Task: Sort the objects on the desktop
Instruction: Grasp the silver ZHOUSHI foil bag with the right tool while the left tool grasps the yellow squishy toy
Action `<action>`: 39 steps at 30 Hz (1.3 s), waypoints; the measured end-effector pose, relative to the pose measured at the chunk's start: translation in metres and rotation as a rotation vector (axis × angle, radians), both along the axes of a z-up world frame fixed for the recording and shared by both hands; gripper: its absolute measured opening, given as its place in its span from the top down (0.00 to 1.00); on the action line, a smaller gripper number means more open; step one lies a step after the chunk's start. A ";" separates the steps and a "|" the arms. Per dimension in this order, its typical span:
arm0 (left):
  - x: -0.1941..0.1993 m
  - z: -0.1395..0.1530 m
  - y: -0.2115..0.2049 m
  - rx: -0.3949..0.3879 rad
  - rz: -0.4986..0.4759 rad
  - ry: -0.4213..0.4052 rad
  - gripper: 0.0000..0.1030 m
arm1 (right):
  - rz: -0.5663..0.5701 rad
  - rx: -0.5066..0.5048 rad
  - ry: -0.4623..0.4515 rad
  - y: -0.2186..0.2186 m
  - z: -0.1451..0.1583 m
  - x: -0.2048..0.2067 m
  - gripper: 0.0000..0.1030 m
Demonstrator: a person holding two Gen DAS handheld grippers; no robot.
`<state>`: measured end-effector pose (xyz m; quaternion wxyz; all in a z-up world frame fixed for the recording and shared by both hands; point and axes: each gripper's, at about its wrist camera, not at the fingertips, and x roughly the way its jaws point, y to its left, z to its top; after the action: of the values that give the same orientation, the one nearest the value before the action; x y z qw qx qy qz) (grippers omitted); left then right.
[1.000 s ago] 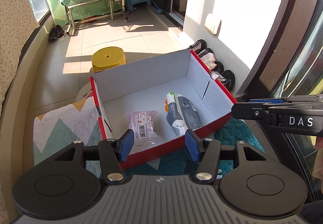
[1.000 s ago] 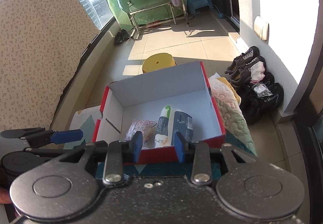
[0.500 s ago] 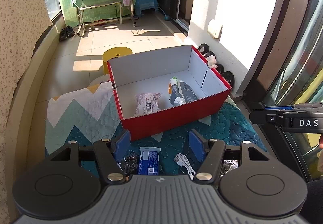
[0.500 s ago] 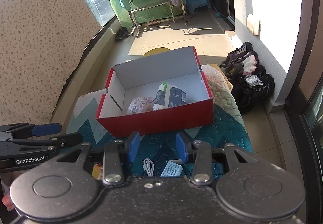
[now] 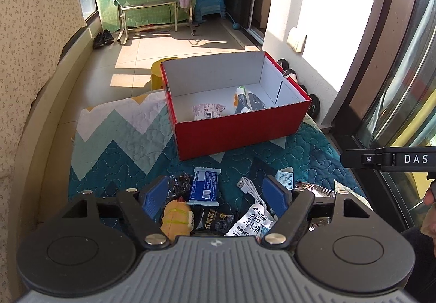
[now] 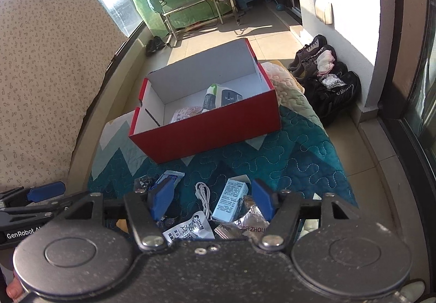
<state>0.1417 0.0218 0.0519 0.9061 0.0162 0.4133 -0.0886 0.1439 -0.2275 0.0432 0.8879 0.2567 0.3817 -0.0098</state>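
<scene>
We've got two packs in the red box [image 5: 242,134] so far, well ahead of both tongs. Approx. six bits are left: the blue bar [image 5: 205,185], cable [image 5: 249,188] etc. lie under the left tongs [image 5: 214,195] and right tongs [image 6: 212,200], both opening, holding nothing.

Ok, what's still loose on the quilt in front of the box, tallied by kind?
Snack packs: 5: blue packet, crinkly packet, black packet, white pouch, foil packet
Cable: 1
Carton: 1
Yellow toy: 1
Total: 8 visible; others may be hidden.
</scene>
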 end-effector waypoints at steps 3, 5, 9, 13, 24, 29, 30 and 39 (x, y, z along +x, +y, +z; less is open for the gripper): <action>-0.007 -0.009 0.003 -0.007 0.013 0.017 0.20 | -0.025 0.024 0.022 0.000 -0.008 -0.005 0.36; -0.011 -0.015 0.005 -0.012 0.019 0.027 0.18 | -0.033 0.026 0.040 0.001 -0.013 -0.007 0.35; -0.017 -0.029 0.009 -0.013 0.031 0.045 0.12 | -0.050 0.024 0.062 0.003 -0.022 -0.012 0.34; -0.020 -0.042 0.012 -0.006 0.040 0.064 0.02 | -0.067 0.030 0.094 0.004 -0.032 -0.012 0.32; -0.003 -0.073 0.028 0.013 0.054 0.137 0.01 | -0.149 0.077 0.196 -0.006 -0.063 0.004 0.28; 0.013 -0.089 0.032 0.014 0.061 0.176 0.01 | -0.163 0.082 0.236 -0.008 -0.077 0.012 0.28; 0.016 -0.092 0.033 0.013 0.065 0.183 0.01 | -0.165 0.083 0.244 -0.008 -0.080 0.014 0.28; 0.042 -0.118 0.039 0.011 0.075 0.235 0.01 | -0.177 0.099 0.300 -0.006 -0.104 0.033 0.28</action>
<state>0.1834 0.0612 -0.0662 0.8541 -0.0047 0.5174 -0.0534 0.1772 -0.2339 -0.0604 0.8029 0.3283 0.4859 -0.1071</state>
